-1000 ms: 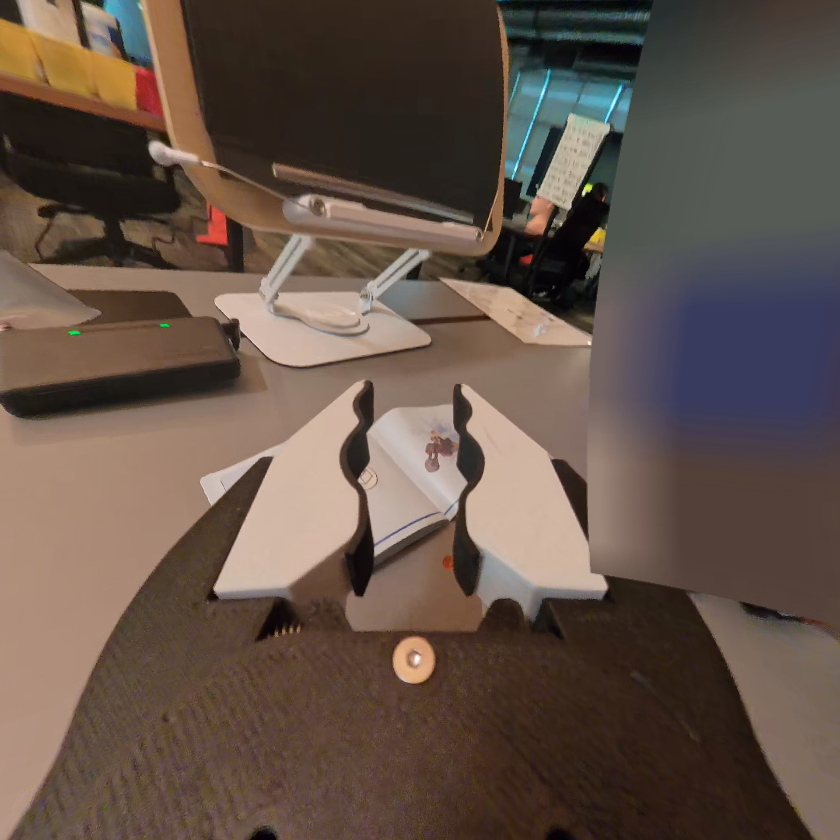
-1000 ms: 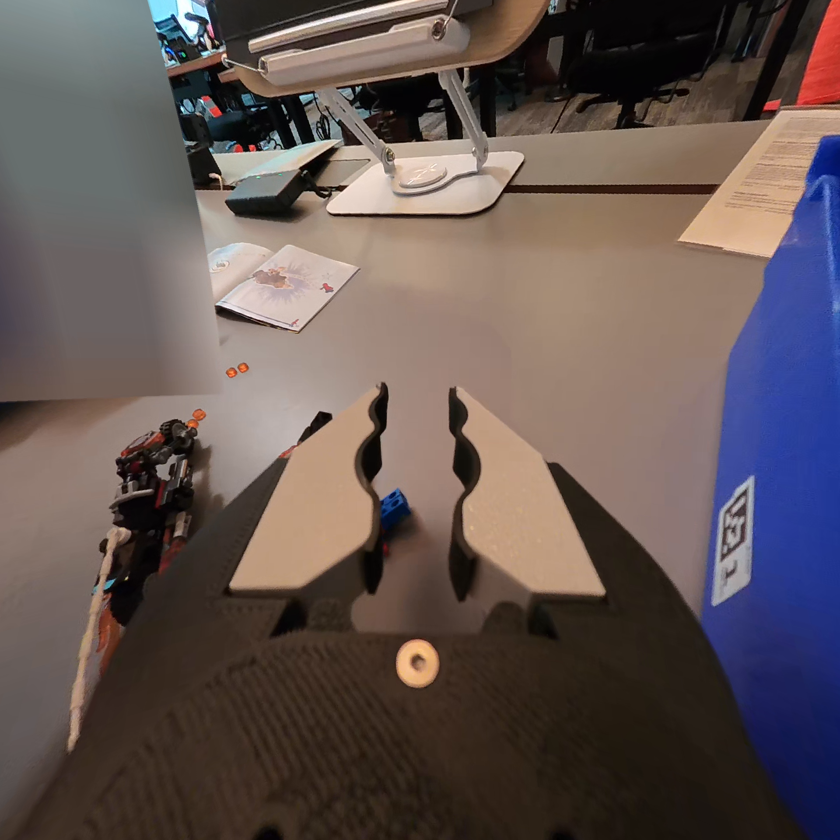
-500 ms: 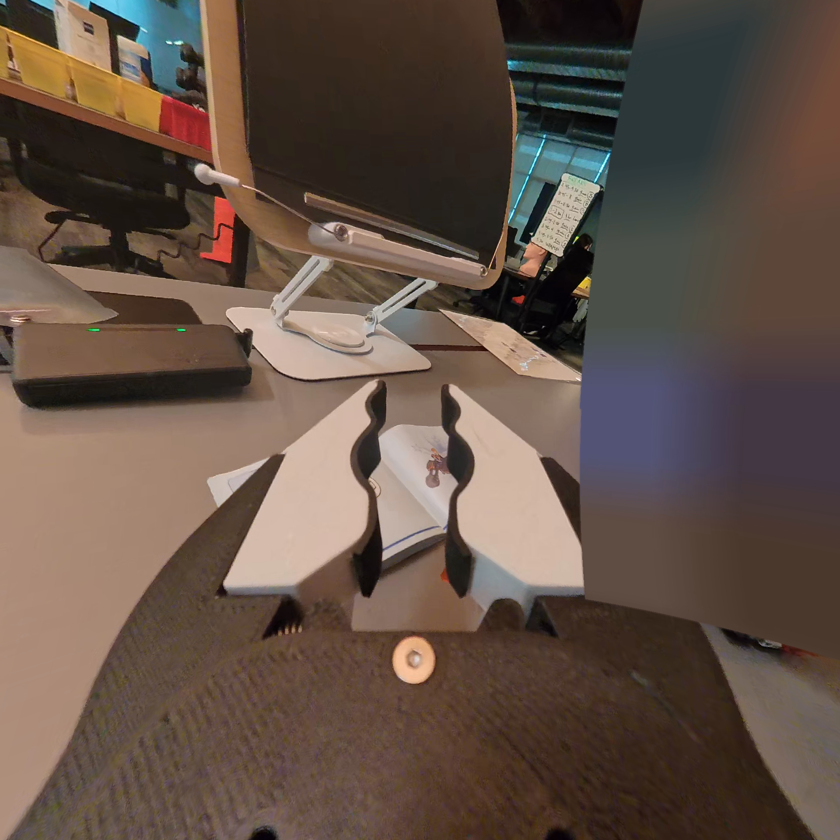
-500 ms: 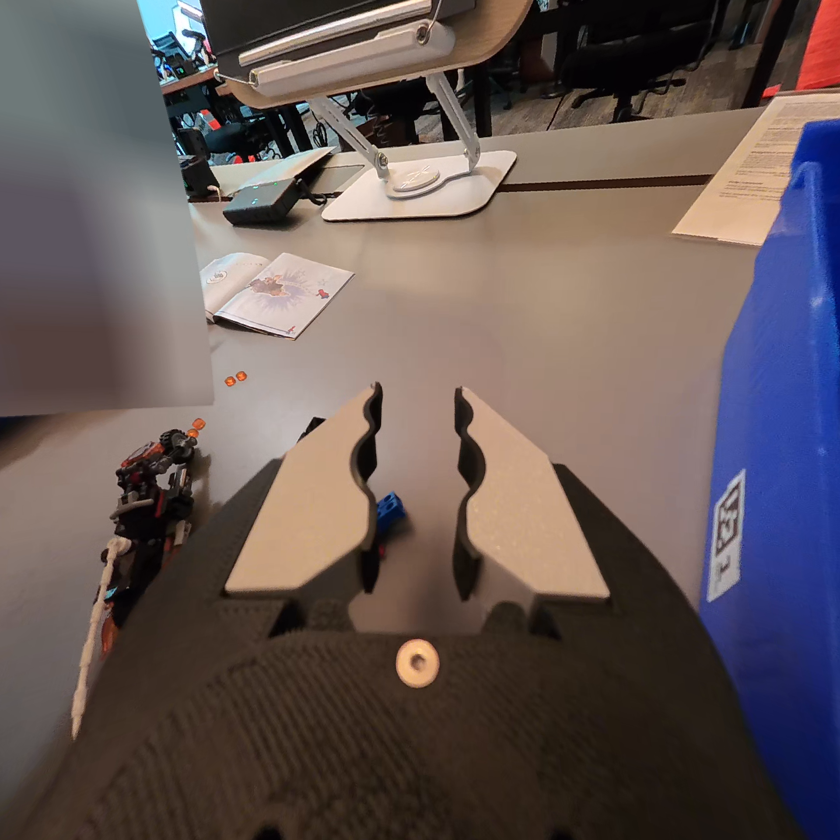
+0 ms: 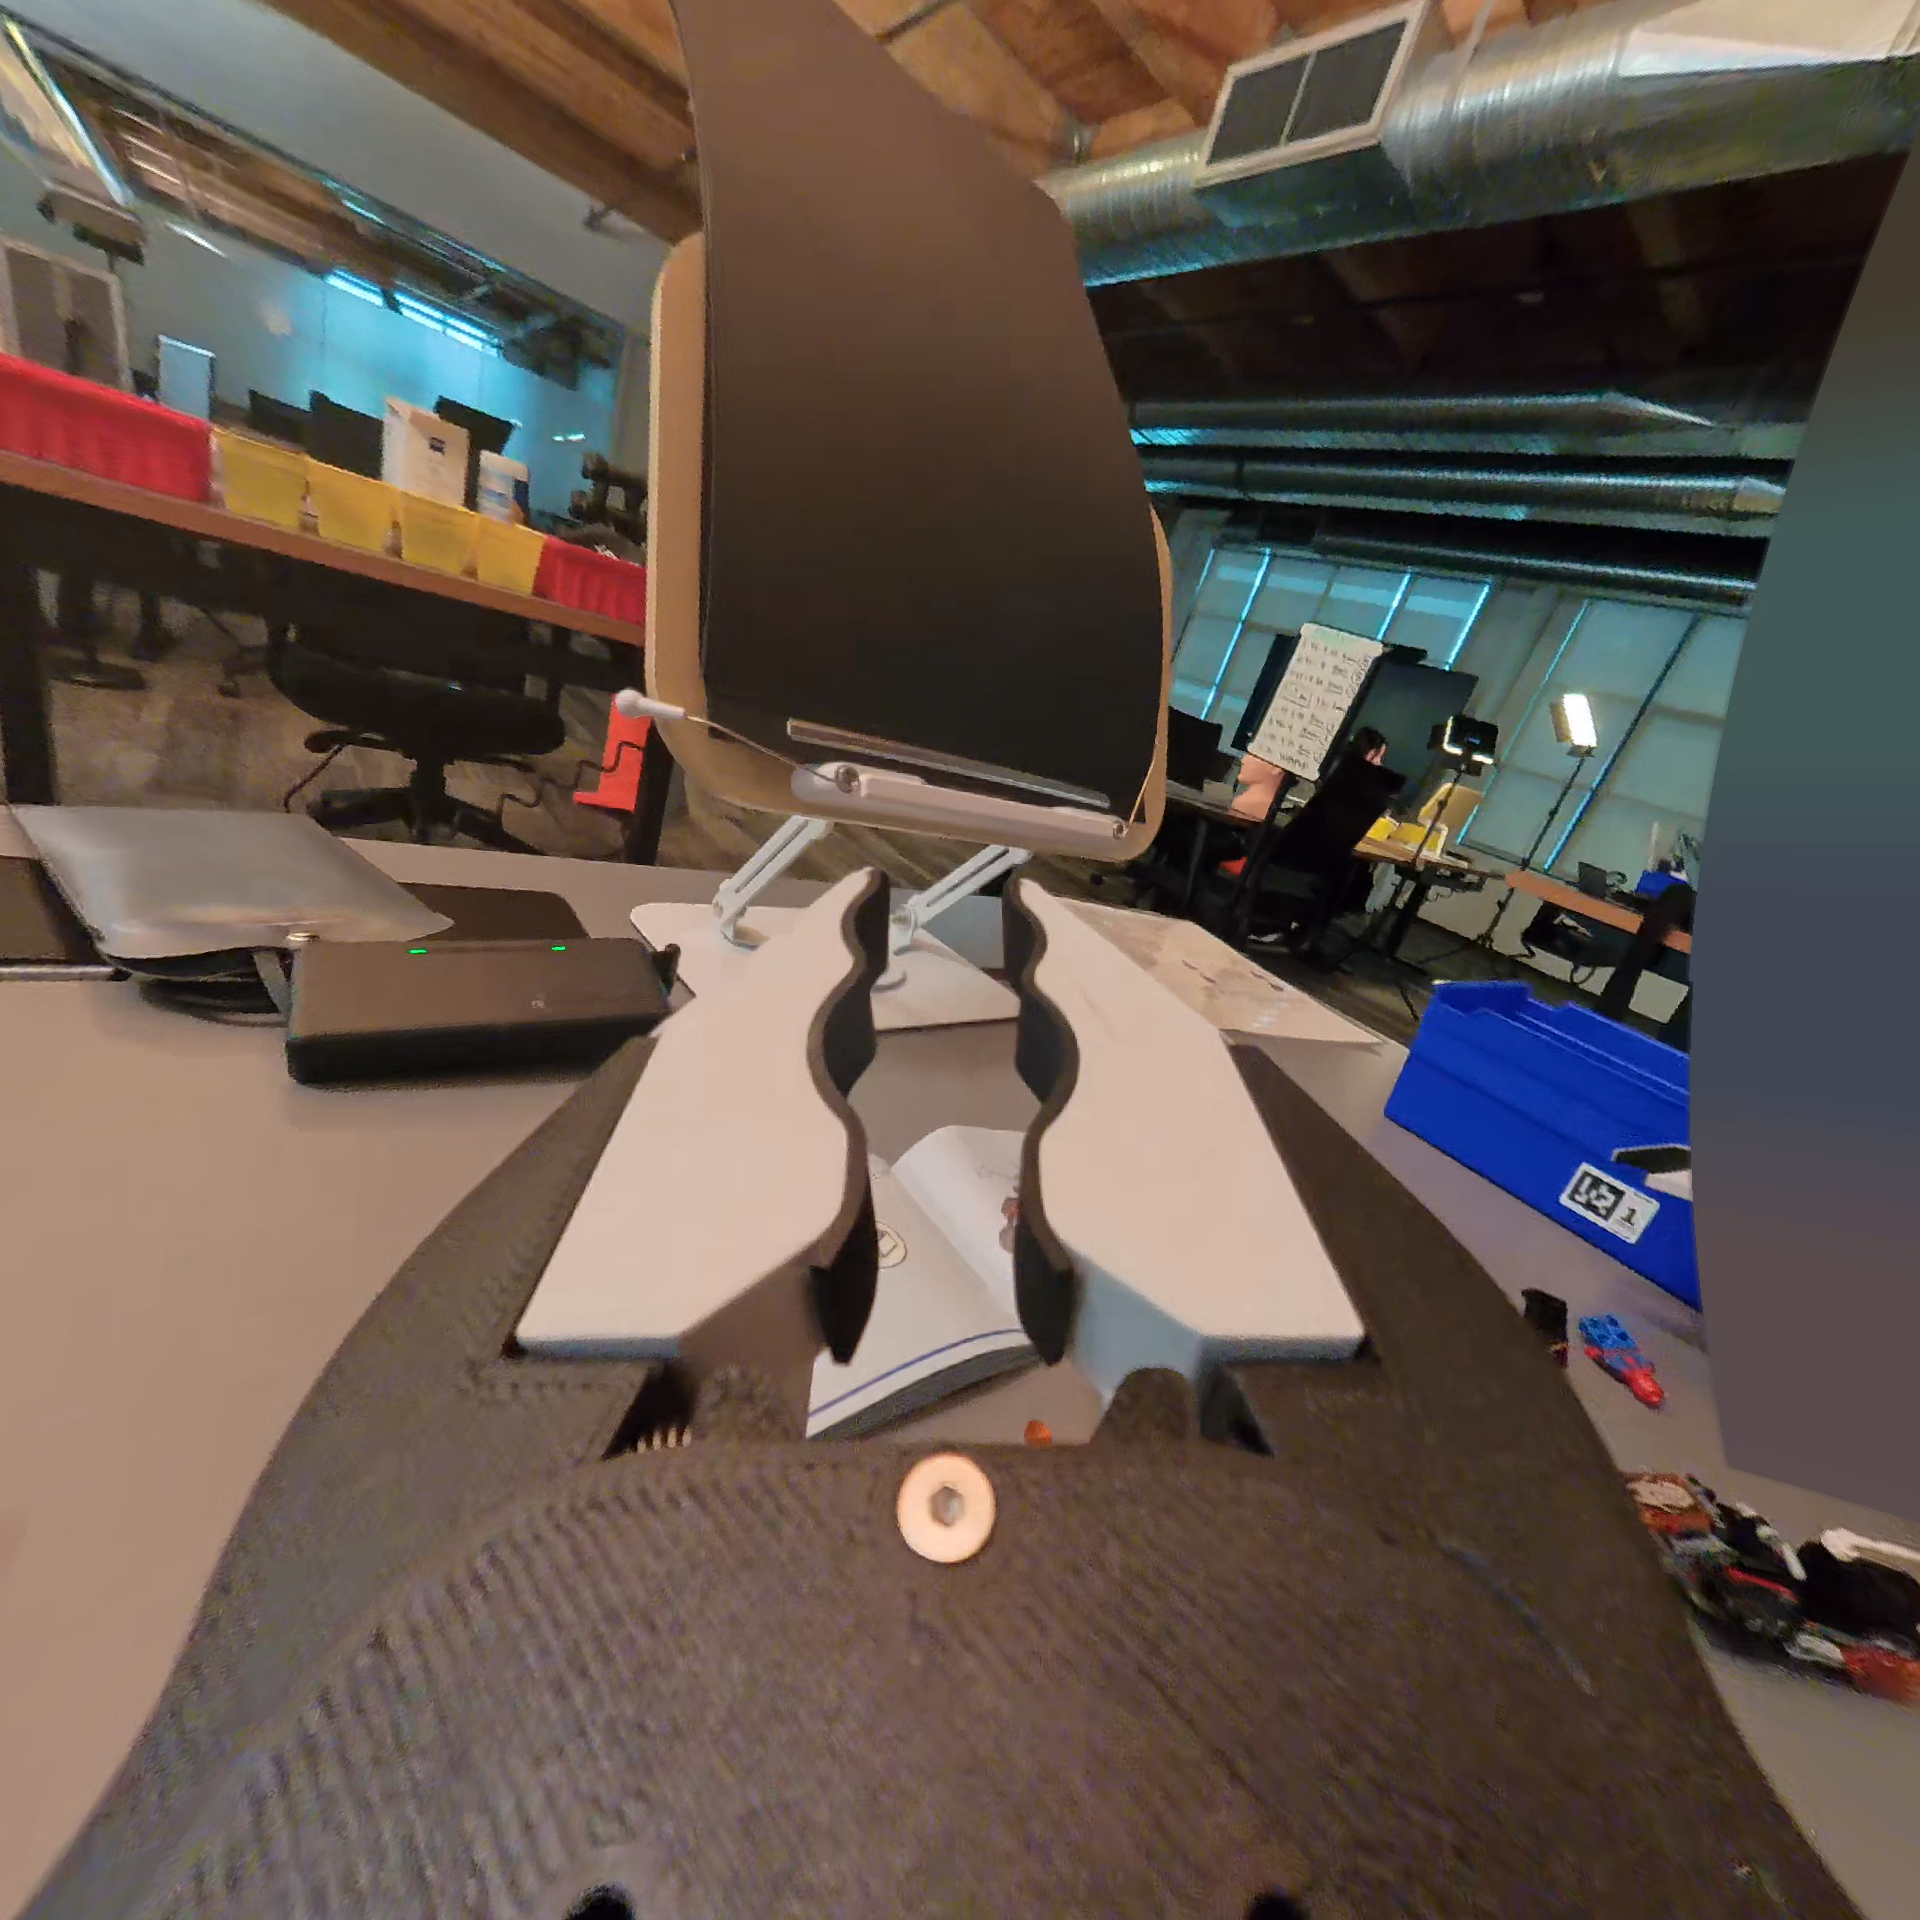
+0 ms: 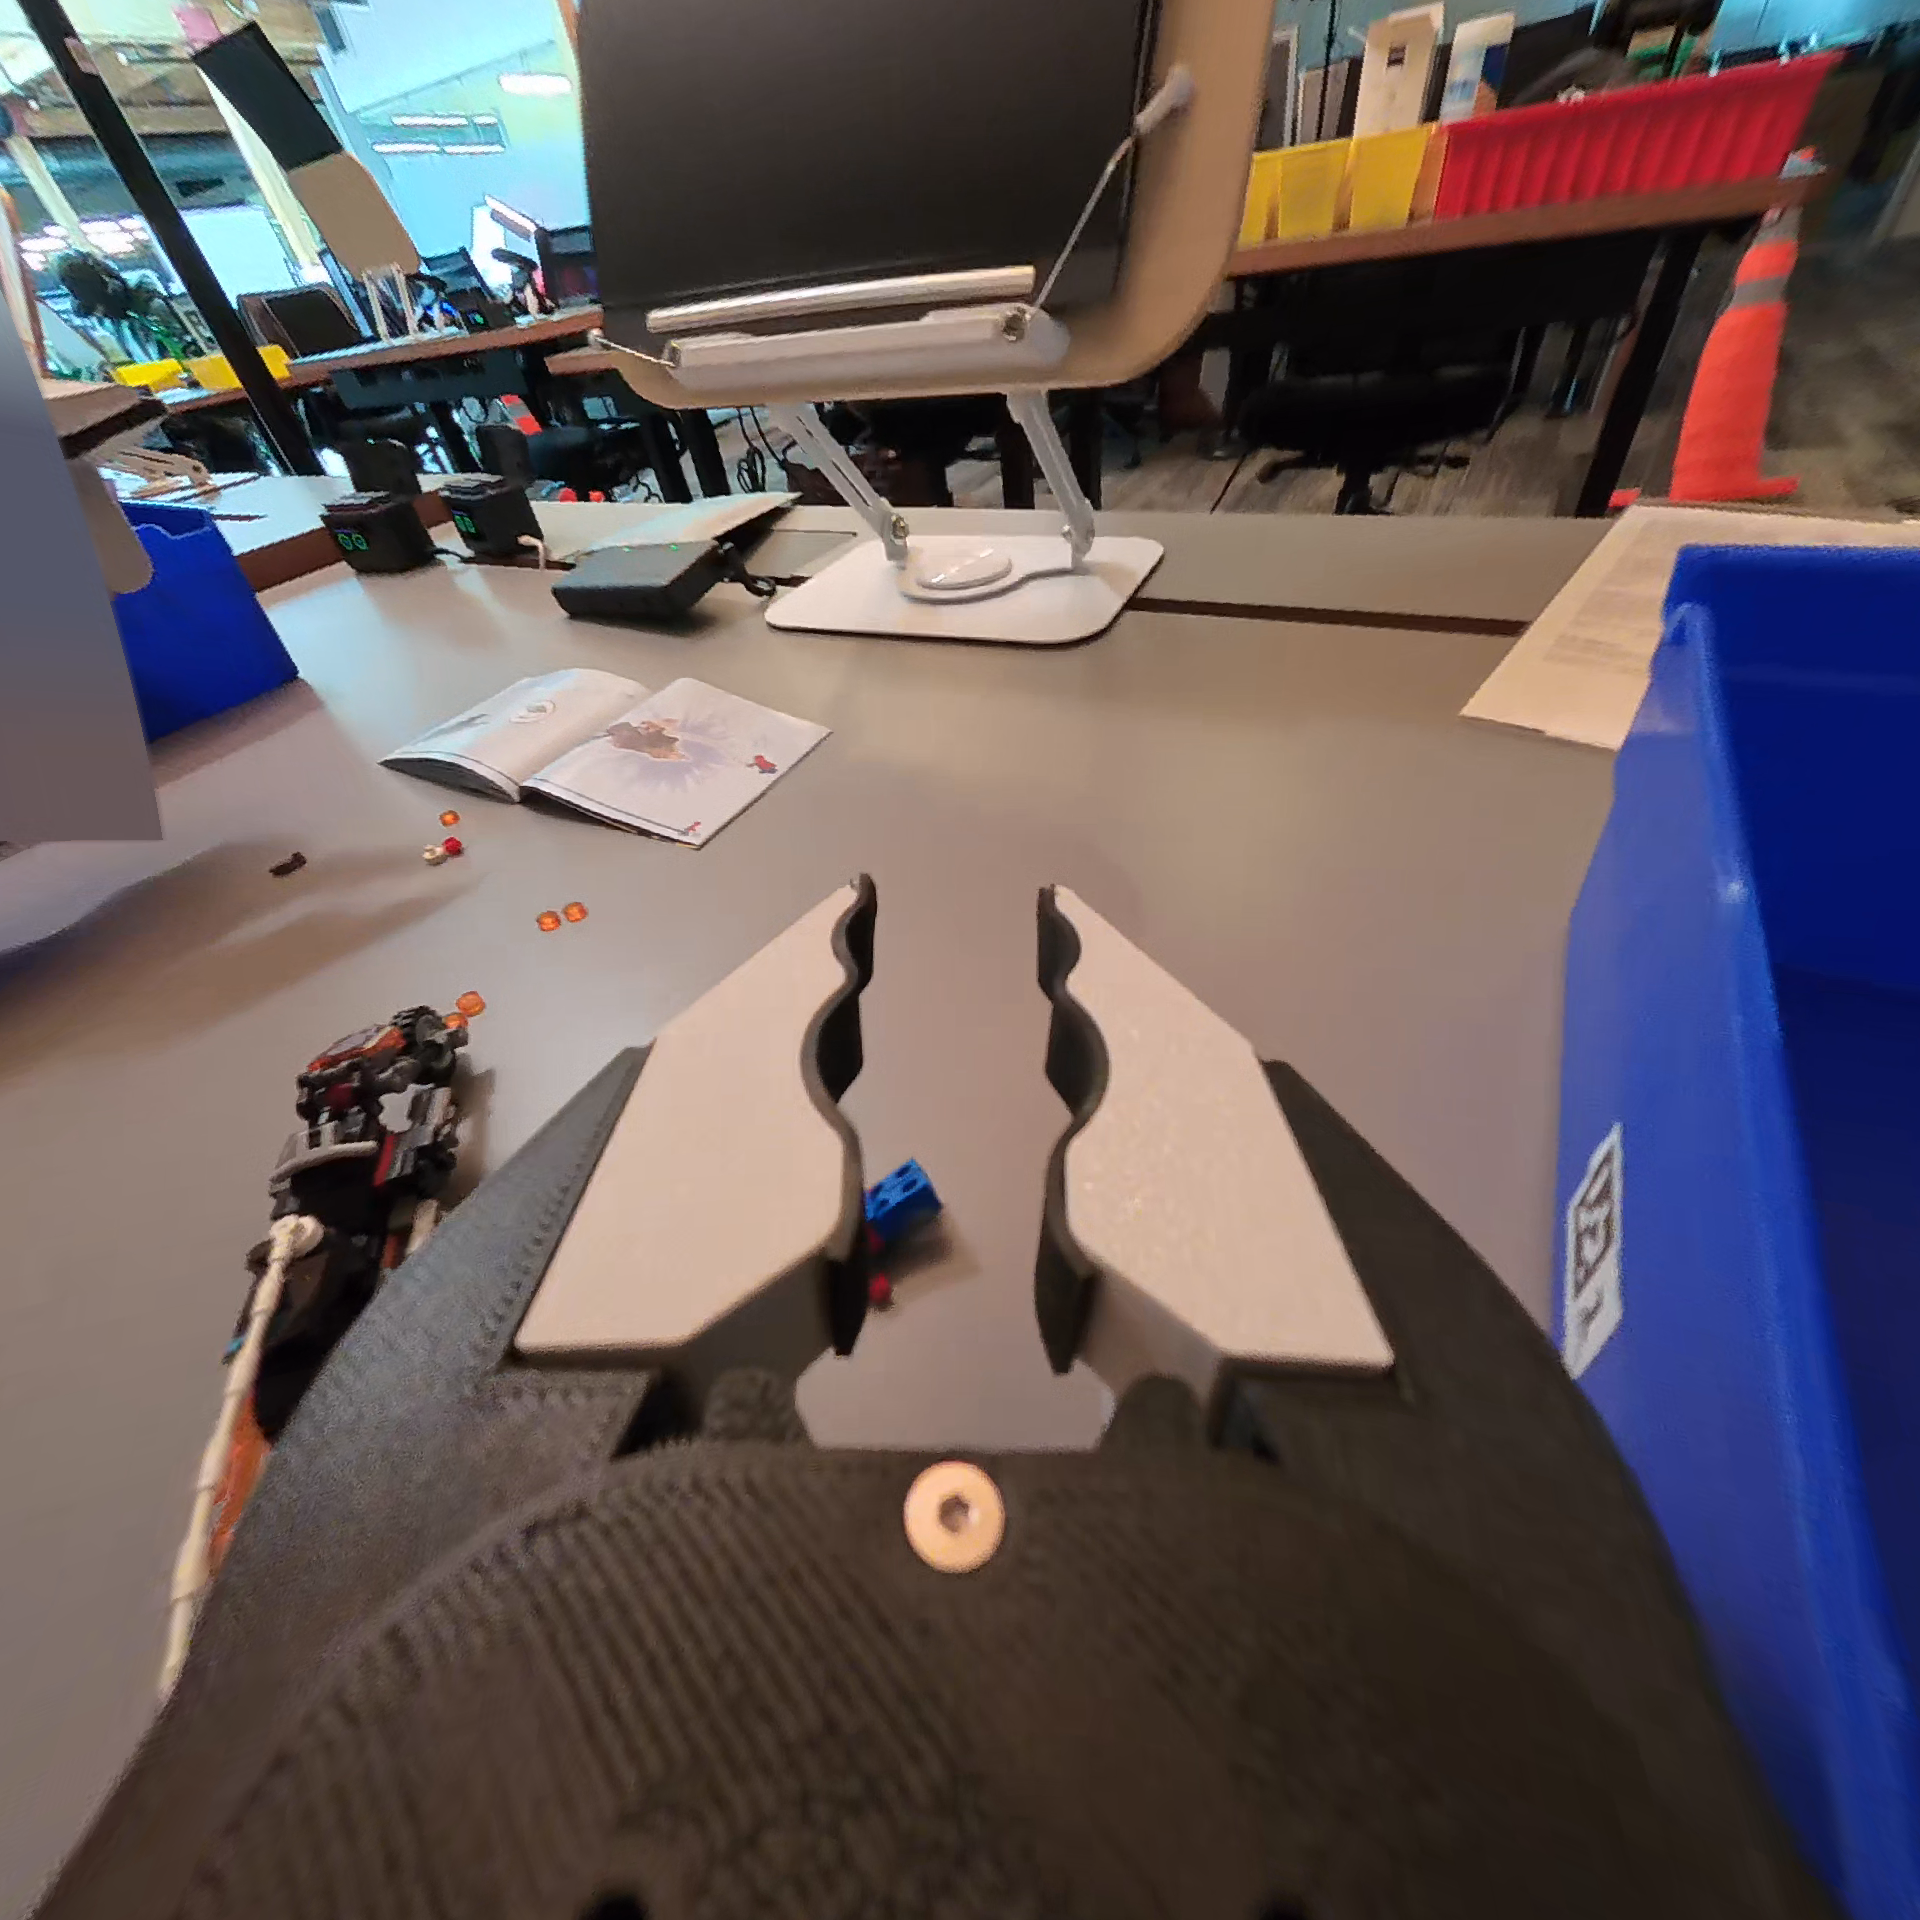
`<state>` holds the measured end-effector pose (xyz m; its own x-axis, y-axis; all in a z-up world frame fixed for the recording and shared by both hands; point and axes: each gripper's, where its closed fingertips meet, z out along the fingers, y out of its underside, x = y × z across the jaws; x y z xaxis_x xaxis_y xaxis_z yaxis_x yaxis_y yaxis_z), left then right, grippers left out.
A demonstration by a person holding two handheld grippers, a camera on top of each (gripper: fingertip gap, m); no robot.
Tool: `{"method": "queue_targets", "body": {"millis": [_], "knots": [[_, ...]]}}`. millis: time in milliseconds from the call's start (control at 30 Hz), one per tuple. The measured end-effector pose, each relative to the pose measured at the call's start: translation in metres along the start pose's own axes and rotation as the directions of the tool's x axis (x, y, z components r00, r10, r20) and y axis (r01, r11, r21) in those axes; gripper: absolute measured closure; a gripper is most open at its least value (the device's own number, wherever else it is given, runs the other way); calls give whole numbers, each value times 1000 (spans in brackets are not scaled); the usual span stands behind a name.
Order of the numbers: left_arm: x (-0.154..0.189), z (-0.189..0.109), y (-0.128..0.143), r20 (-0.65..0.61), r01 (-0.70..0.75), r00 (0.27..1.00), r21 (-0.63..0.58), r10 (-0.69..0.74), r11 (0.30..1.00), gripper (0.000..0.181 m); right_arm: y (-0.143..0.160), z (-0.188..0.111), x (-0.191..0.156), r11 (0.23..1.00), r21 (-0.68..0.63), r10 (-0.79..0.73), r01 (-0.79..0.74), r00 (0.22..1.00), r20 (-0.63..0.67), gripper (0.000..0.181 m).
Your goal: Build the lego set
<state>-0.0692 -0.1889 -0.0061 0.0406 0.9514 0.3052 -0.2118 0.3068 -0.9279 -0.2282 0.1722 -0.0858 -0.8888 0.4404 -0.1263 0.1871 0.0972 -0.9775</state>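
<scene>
Right now both grippers hover above the grey tabletop (image 6: 1195, 790) with nothing held. On the left gripper (image 5: 943, 914) the fingers stand a modest gap apart, and the open instruction booklet (image 5: 935, 1278) shows between them, lying flat below. On the right gripper (image 6: 956, 899) the fingers are likewise parted and empty, with a small blue brick (image 6: 902, 1210) on the tabletop just by the inner edge of its left finger. To that gripper's left lies the partly built dark lego model (image 6: 358, 1132), a white string trailing off it. Small orange studs (image 6: 561, 917) are scattered between the model and the booklet (image 6: 613, 748). A blue bin (image 6: 1756, 1039) stands close on the right, and a tablet stand (image 6: 966, 582) sits at the back.
</scene>
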Motion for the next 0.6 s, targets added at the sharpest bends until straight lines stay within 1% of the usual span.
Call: {"method": "queue_targets", "body": {"millis": [167, 233, 300, 467, 600], "knots": [[5, -1, -5, -48, 71, 996, 28, -69, 997, 162, -2, -4, -6, 1000, 21, -12, 11, 1000, 10, 153], [5, 0, -2, -52, 82, 995, 7, -82, 997, 162, -2, -5, -7, 1000, 27, -13, 13, 1000, 10, 153], [5, 1, 0, -49, 78, 996, -8, -78, 997, 161, -3, -6, -7, 999, 32, -13, 13, 1000, 10, 153], [3, -1, -3, -34, 47, 998, 0, -47, 999, 160, -4, -7, -8, 999, 39, -13, 12, 1000, 11, 153], [3, -1, -4, -39, 53, 998, 5, -53, 999, 161, -3, -6, -8, 999, 34, -14, 13, 1000, 8, 153]]}}
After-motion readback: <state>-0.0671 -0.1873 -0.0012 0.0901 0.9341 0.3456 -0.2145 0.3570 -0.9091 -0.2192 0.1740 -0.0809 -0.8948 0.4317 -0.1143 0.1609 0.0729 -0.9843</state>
